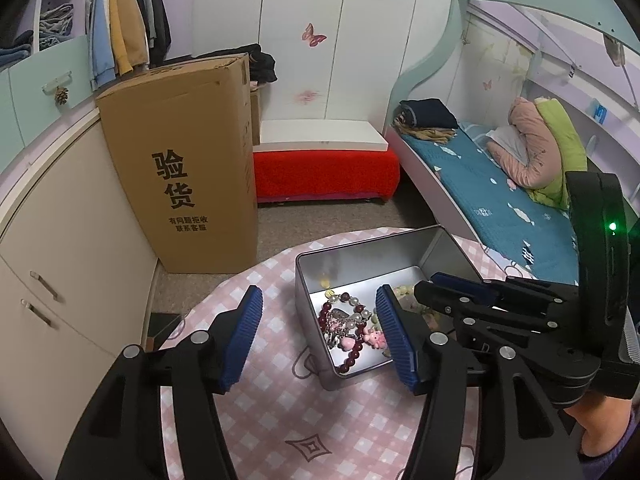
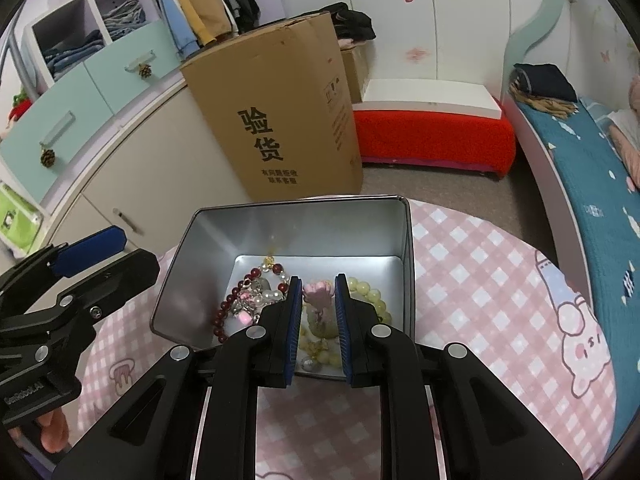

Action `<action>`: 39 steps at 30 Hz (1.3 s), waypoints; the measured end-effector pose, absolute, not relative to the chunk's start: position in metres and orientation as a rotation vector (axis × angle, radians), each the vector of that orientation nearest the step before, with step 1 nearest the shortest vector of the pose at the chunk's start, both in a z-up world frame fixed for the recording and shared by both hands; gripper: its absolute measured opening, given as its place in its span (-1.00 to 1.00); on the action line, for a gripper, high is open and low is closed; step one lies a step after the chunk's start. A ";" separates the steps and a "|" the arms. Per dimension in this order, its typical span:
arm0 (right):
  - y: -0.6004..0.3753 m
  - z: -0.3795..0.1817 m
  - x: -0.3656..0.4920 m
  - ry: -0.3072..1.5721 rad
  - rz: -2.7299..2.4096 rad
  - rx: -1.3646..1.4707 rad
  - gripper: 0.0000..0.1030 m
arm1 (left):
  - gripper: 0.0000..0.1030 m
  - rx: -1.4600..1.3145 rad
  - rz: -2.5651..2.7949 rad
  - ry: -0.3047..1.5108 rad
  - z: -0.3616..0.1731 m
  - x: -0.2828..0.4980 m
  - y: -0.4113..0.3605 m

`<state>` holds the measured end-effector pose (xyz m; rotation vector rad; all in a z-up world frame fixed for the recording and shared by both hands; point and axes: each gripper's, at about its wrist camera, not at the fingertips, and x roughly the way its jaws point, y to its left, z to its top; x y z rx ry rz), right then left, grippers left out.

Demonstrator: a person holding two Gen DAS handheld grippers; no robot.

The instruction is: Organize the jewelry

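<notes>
A silver metal tin (image 1: 362,254) (image 2: 280,224) stands open on the pink checked tablecloth. It holds a dark red bead bracelet (image 1: 352,356) (image 2: 224,312), a pale yellow-green bead bracelet (image 2: 370,294), pearl pieces and pink charms (image 1: 374,338). My left gripper (image 1: 318,334) is open over the tin's near left corner, empty. My right gripper (image 2: 317,312) is over the tin with its pads partly open around a pink charm (image 2: 318,292); whether they touch it is unclear. The right gripper also shows in the left wrist view (image 1: 460,292).
The round table (image 2: 480,280) with the pink cloth carries the tin. A tall cardboard box (image 1: 180,160) stands behind on the floor, by a cream cabinet (image 1: 60,260). A red bench (image 1: 326,172) and a bed with a blue sheet (image 1: 500,200) lie beyond.
</notes>
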<state>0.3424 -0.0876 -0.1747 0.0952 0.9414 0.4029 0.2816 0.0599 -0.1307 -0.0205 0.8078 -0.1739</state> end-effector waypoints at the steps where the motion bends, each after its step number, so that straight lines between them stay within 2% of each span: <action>1: -0.088 -0.174 0.342 0.941 0.401 0.097 -0.63 | 0.16 -0.022 -0.173 0.809 -0.131 0.281 0.060; 3: -0.090 -0.173 0.340 0.938 0.396 0.098 -0.63 | 0.31 -0.024 -0.165 0.800 -0.129 0.280 0.060; 4: -0.091 -0.172 0.339 0.936 0.388 0.098 -0.52 | 0.31 -0.027 -0.164 0.796 -0.128 0.279 0.061; 5: -0.093 -0.171 0.338 0.934 0.384 0.101 -0.28 | 0.32 -0.030 -0.165 0.797 -0.127 0.278 0.060; 10: -0.099 -0.154 0.323 0.884 0.377 0.099 0.07 | 0.53 -0.035 -0.151 0.781 -0.121 0.270 0.062; 13: -0.107 -0.140 0.312 0.855 0.367 0.101 0.21 | 0.63 -0.030 -0.144 0.764 -0.113 0.262 0.062; 20: -0.129 -0.104 0.263 0.768 0.335 0.080 0.47 | 0.70 -0.032 -0.091 0.712 -0.094 0.230 0.064; 23: -0.136 -0.089 0.237 0.724 0.324 0.075 0.57 | 0.75 -0.054 -0.079 0.679 -0.084 0.210 0.064; 27: -0.142 -0.070 0.202 0.672 0.311 0.067 0.60 | 0.86 -0.068 -0.097 0.638 -0.071 0.182 0.059; 39: -0.154 -0.030 0.110 0.566 0.318 0.060 0.63 | 0.86 0.008 -0.068 0.509 -0.034 0.099 0.031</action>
